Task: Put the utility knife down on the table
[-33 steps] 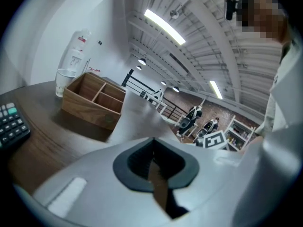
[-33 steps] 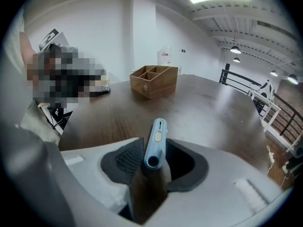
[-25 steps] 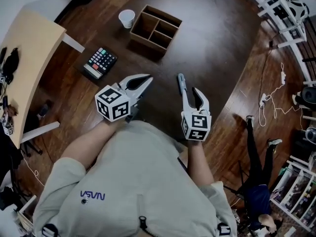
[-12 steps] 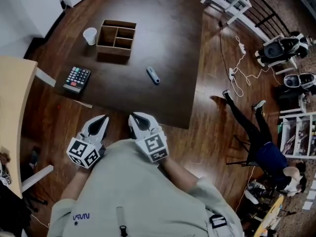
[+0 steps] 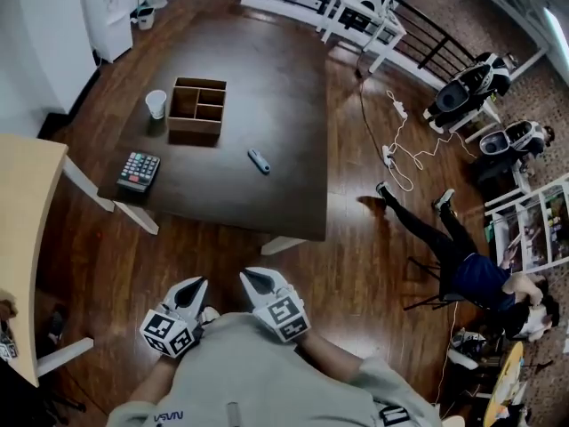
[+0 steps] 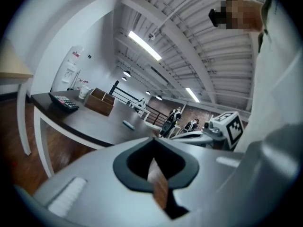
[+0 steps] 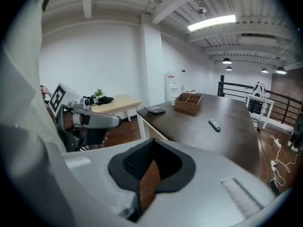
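Nothing pinched in the left tool (image 5: 197, 283), jaws pressed together. Same for the right tool (image 5: 247, 277), closed tight and empty, both held low near the body over the wood floor (image 5: 356, 265).

Well apart from either, out on the dark brown rectangular surface (image 5: 267, 78): the slim grey-blue utility knife (image 5: 259, 161), lying flat. Clear of the open wooden compartment box (image 5: 197, 105), the small white cup (image 5: 156, 104) and the black calculator (image 5: 140, 171).

Looks finished, so little left to spoil at the surface itself. Cannot tell at this range whether the blade is out; if so, a cut risk for any later reach.

Nearer hazards underfoot: white cables (image 5: 389, 154) trailing on the floor and a person (image 5: 471, 274) seated low at the right. Easy to trip on or strike when walking with eyes on the tools.
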`<state>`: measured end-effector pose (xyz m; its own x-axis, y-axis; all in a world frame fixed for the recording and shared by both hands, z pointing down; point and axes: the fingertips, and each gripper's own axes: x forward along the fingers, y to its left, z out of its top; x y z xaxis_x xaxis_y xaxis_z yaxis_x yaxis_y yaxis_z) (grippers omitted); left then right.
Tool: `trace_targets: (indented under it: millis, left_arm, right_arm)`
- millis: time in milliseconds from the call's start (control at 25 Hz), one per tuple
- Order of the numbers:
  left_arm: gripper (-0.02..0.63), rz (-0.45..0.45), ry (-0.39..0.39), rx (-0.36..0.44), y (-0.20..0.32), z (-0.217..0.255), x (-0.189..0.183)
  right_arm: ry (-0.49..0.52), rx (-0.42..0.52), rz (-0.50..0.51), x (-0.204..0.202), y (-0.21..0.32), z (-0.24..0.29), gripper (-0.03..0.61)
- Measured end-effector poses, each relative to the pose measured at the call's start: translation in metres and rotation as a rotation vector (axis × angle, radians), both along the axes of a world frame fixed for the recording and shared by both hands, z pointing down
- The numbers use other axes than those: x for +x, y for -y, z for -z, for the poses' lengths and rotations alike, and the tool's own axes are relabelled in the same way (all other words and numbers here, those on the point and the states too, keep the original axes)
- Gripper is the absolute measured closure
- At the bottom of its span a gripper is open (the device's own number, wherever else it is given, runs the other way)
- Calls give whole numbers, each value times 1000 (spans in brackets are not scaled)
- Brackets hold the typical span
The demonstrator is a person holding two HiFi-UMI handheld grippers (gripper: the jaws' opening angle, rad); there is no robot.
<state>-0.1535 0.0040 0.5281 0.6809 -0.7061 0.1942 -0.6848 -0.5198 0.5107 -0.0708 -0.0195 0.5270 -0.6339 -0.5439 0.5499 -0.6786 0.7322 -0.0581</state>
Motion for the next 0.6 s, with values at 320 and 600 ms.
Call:
trace_targets:
  millis: [320, 600]
  left_arm:
    - [614, 59, -27, -54, -18, -3, 26]
    - [612, -51, 55, -98, -65, -21, 137]
  right_arm:
    - [22, 54, -60, 67, -44, 14, 577]
    - [84, 10, -202, 182, -109, -7, 577]
